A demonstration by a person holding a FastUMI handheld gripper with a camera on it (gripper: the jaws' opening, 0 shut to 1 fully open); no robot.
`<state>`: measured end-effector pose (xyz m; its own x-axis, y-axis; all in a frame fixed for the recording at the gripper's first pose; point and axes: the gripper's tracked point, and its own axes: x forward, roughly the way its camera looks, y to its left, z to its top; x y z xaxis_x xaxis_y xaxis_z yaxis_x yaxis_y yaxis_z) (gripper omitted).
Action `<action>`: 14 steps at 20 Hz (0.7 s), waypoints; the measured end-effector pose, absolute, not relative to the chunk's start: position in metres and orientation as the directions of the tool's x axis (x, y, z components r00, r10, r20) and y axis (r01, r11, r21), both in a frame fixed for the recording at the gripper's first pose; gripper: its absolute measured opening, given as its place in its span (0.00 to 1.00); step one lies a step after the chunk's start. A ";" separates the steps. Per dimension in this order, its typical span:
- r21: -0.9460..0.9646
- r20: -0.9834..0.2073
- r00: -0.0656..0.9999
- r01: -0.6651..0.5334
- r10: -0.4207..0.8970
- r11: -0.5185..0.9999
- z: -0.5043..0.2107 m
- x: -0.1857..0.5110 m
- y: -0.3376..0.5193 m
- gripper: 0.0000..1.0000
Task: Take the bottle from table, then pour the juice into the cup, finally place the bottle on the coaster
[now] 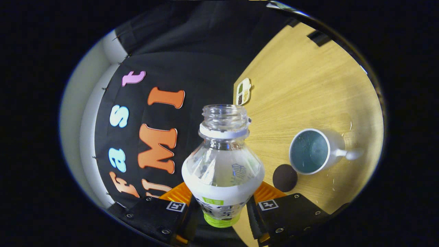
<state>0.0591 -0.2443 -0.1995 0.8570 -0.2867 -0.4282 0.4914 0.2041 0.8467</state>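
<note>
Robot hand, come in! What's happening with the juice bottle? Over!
Gripper shut on bottle, lifted, uncapped. Cup on table, coaster beside it. Nothing blocking.

Wood-grain table (308,85) from 12 to 4 o'clock, black cloth wall (192,68) from 9 to 12, pale wall (73,113) beyond it at 9, small sectioned tray (243,91) near the table's edge.

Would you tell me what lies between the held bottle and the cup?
In the gripper view, the dark round coaster lies on the table between the bottle and the cup.
</note>
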 end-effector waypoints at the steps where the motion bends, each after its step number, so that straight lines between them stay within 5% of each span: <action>1: 0.821 -0.431 0.852 0.507 -0.297 0.263 -0.200 0.059 -0.247 0.62; 10: 0.500 -0.382 0.858 0.504 -0.342 0.704 -0.188 0.076 -0.230 0.62; 14: 0.414 -0.350 0.875 0.465 -0.334 0.783 -0.182 0.090 -0.213 0.62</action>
